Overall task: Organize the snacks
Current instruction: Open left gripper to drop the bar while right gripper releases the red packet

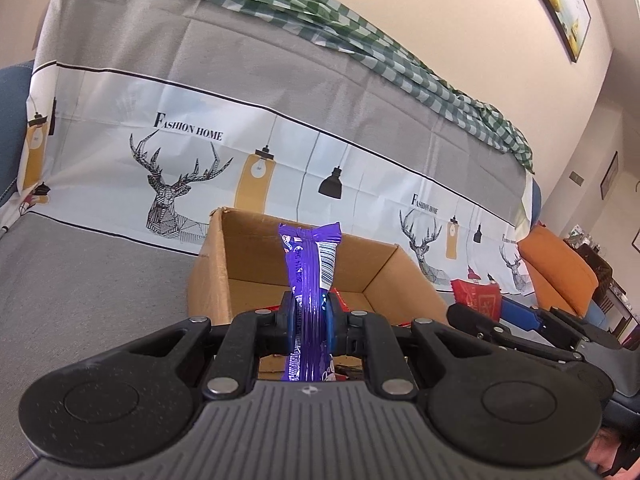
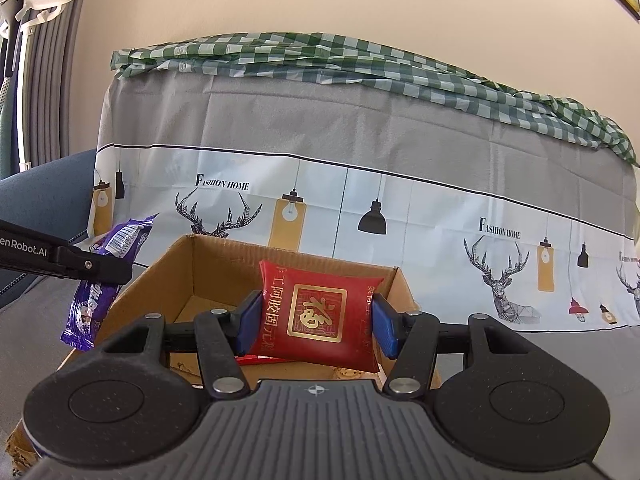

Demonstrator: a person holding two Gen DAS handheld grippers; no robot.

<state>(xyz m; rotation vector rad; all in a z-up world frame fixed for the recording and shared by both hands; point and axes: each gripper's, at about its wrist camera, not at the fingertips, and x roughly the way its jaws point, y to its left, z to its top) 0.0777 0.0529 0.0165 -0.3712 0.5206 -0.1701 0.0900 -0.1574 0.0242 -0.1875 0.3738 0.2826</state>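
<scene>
Deer-print cover (image 2: 360, 184) drapes the sofa back; green checked cloth (image 2: 360, 60) lies along its top edge; orange cushion (image 1: 560, 268) at its right end.

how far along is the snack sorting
Done: at least one red packet already lies in the box. In hand: left gripper holds a purple pack, right gripper a red pouch, both at the box. Left: dropping both in.

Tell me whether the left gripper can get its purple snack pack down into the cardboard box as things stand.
Probably yes. The left gripper, shut on the purple snack pack, is right by the cardboard box, whose top is open. The right gripper with its red packet sits over the other side, so space looks free.
</scene>
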